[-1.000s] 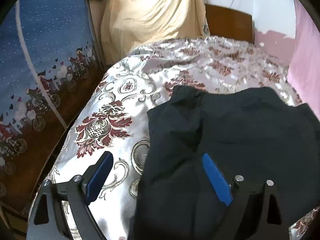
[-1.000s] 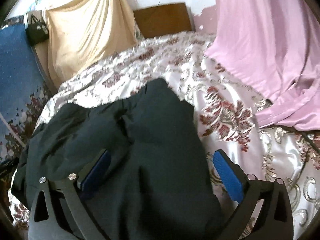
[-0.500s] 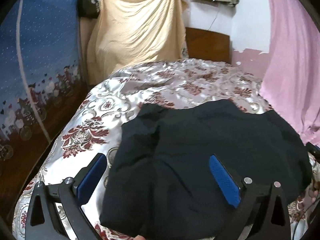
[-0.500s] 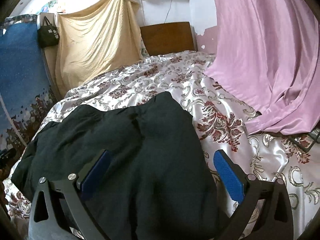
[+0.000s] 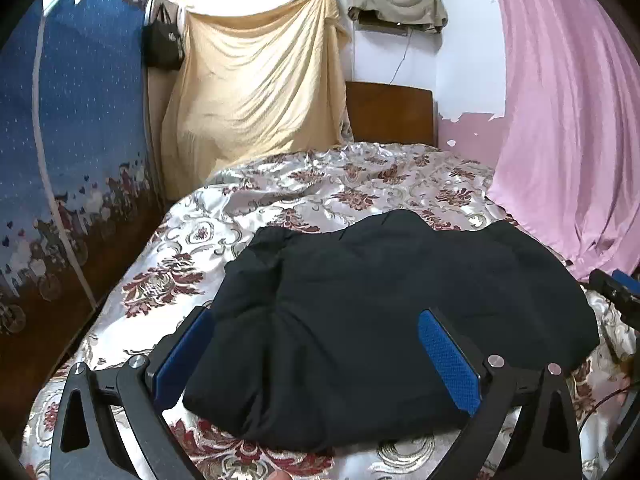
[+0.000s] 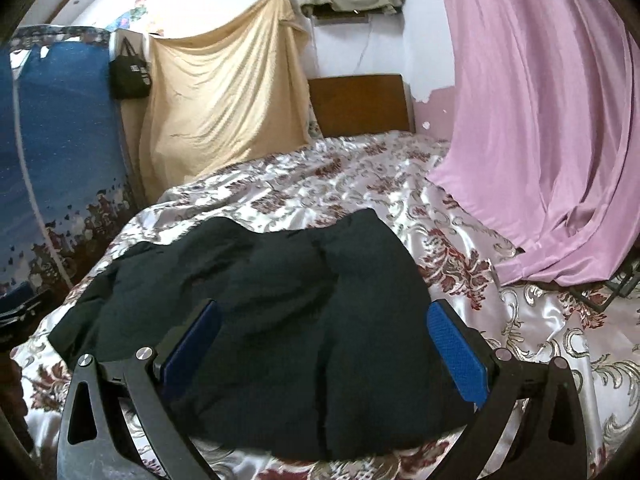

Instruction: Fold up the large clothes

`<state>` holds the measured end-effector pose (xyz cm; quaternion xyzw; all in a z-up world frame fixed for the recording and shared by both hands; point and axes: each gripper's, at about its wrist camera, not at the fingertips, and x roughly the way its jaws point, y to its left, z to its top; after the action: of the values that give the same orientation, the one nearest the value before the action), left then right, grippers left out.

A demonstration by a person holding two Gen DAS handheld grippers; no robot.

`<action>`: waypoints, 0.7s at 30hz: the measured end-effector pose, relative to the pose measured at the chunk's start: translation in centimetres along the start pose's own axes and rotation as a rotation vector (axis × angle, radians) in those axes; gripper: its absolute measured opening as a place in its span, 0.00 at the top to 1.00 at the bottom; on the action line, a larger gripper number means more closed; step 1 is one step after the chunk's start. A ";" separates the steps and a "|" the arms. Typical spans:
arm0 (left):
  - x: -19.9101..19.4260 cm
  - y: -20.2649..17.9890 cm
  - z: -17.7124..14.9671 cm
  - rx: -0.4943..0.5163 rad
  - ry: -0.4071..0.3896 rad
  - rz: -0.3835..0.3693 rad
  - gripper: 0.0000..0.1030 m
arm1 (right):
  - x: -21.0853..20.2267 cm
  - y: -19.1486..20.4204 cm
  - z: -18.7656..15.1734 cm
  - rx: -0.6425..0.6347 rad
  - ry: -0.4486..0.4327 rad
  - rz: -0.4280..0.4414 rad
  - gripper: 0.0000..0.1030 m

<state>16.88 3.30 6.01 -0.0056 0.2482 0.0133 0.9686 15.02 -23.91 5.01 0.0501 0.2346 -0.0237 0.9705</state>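
A black garment (image 5: 392, 312) lies folded in a thick rumpled pile on the floral satin bedspread (image 5: 320, 184); it also shows in the right wrist view (image 6: 288, 304). My left gripper (image 5: 316, 352) is open and empty, held above and in front of the garment's near left part. My right gripper (image 6: 324, 344) is open and empty, held above the garment's near right part. Neither touches the cloth. The right gripper's tip (image 5: 616, 292) shows at the right edge of the left wrist view.
A pink curtain (image 6: 540, 128) hangs on the right and drapes onto the bed. A tan sheet (image 5: 256, 92) and a wooden headboard (image 5: 392, 112) stand at the far end. A blue patterned panel (image 5: 68, 152) runs along the left bed edge.
Both grippers have risen and pulled back from the garment, so more of the room and the whole pile show. The garment lies still. Both stay open.
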 end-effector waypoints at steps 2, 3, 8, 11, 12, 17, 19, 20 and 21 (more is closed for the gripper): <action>-0.9 -0.3 -0.3 0.013 -0.016 0.009 0.00 | -1.1 0.6 -0.1 -0.011 -0.008 -0.009 0.01; -1.3 -0.4 -0.4 0.015 -0.021 0.008 0.00 | -1.6 0.9 -0.2 -0.016 -0.012 -0.017 0.01; -2.9 -0.6 -0.9 0.011 -0.023 0.003 0.00 | -3.1 1.6 -0.2 -0.025 0.023 -0.056 0.01; -3.6 -0.4 -1.2 0.004 -0.021 0.005 0.00 | -4.2 1.8 -0.1 -0.027 0.019 -0.056 0.01; -3.9 -0.4 -1.3 0.003 -0.022 0.003 0.00 | -4.6 1.9 -0.1 -0.024 0.015 -0.052 0.01; -5.0 0.0 -1.7 0.008 -0.026 0.003 0.00 | -6.4 2.8 -0.4 -0.021 0.006 -0.024 0.01; -5.6 0.2 -1.7 0.005 -0.035 0.007 0.00 | -6.8 3.4 -0.7 -0.025 0.004 -0.018 0.01; -5.8 0.3 -1.8 0.004 -0.038 0.009 0.00 | -7.3 3.6 -1.0 -0.030 0.001 -0.016 0.01; -6.2 0.4 -1.8 0.003 -0.042 0.011 0.00 | -7.5 3.8 -1.1 -0.033 0.000 -0.015 0.01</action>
<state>10.52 3.48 7.38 -0.0027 0.2280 0.0182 0.9735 8.10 -19.83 7.82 0.0320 0.2351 -0.0272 0.9711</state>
